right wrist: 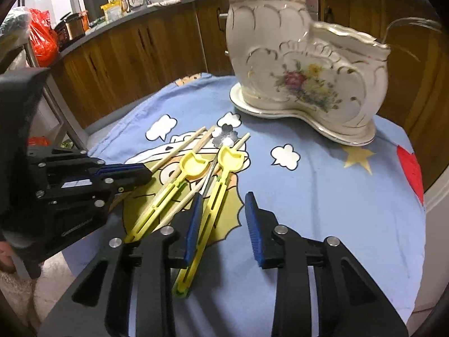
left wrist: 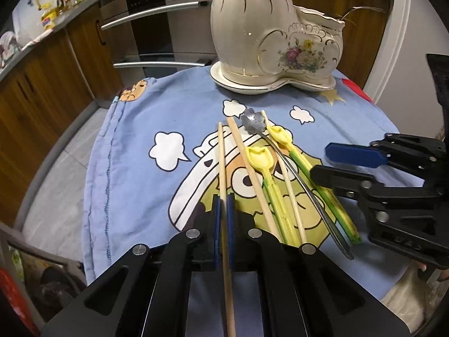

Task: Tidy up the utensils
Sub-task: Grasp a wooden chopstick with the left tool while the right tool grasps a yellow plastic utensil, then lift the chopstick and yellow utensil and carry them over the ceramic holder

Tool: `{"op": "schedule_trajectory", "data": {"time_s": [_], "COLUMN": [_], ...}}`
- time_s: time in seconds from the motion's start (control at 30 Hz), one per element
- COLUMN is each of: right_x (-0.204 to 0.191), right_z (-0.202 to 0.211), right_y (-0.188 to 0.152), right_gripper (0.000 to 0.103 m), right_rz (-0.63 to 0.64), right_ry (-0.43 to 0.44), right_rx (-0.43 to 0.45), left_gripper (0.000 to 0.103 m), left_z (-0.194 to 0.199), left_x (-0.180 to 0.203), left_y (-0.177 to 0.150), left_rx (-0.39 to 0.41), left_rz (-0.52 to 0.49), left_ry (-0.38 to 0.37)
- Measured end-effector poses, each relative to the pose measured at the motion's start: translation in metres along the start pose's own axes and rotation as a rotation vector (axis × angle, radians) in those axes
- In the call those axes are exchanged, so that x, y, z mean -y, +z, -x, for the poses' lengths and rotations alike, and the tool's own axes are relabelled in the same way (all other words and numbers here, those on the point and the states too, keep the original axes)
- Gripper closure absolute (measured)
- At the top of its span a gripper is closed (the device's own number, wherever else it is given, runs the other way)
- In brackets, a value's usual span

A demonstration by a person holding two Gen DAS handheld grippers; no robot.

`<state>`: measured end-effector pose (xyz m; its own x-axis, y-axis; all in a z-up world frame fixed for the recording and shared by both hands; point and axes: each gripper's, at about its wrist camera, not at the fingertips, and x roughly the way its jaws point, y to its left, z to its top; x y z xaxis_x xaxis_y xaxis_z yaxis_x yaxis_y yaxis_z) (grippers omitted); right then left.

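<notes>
Left tongs (left wrist: 223, 210) clench a slim wooden chopstick (left wrist: 222, 163) — right tongs (right wrist: 224, 219) gape above blue cotton cloth (right wrist: 336, 196).

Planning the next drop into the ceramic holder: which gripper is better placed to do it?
Left. The left gripper is already shut on a wooden chopstick, while the right gripper is open and holds nothing.

I see a round surface (right wrist: 350, 219) under a blue cartoon cloth (left wrist: 134, 151); on it sit a floral ceramic holder (left wrist: 269, 36), wooden chopsticks (left wrist: 247, 165), two yellow spoons (right wrist: 196, 165) and a metal spoon (left wrist: 254, 122) lying together
</notes>
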<state>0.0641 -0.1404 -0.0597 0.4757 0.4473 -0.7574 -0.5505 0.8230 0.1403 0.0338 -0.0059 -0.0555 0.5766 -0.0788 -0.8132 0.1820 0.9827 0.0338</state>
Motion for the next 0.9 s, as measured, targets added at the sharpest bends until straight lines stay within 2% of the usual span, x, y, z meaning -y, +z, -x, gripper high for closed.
{"op": "schedule_trajectory", "data": {"time_s": [0.17,0.37,0.6,0.7,0.9], "right_x": [-0.005,-0.012,0.005,0.013,0.03], "right_z": [-0.01,-0.009,0.019,0.039,0.091], "right_y": [0.006,0.005,0.005,0.004,0.007], "right_gripper": [0.075,0.092,0.093,0.093,0.093], "right_rz": [0.011,0.09,0.059,0.026,-0.033], "right_ry": [-0.045,-0.086,-0.053,-0.03,-0.002], "right_rx": [-0.021,-0.027,0.055,0.128,0.349], "left_gripper": [0.098,0.098,0.098,0.098,0.098], "left_z": [-0.001,-0.004,0.0,0.013,0.062], "left_x": [-0.004,-0.003,-0.01,-0.012,-0.02], "left_y": [0.001,0.003,0.003,0.006,0.014], "left_rx": [0.004,0.002,0.024,0.079,0.317], "left_rz": [0.01,-0.005,0.025,0.039,0.048], "left_ry": [-0.003,0.007,-0.004,-0.023,-0.078]}}
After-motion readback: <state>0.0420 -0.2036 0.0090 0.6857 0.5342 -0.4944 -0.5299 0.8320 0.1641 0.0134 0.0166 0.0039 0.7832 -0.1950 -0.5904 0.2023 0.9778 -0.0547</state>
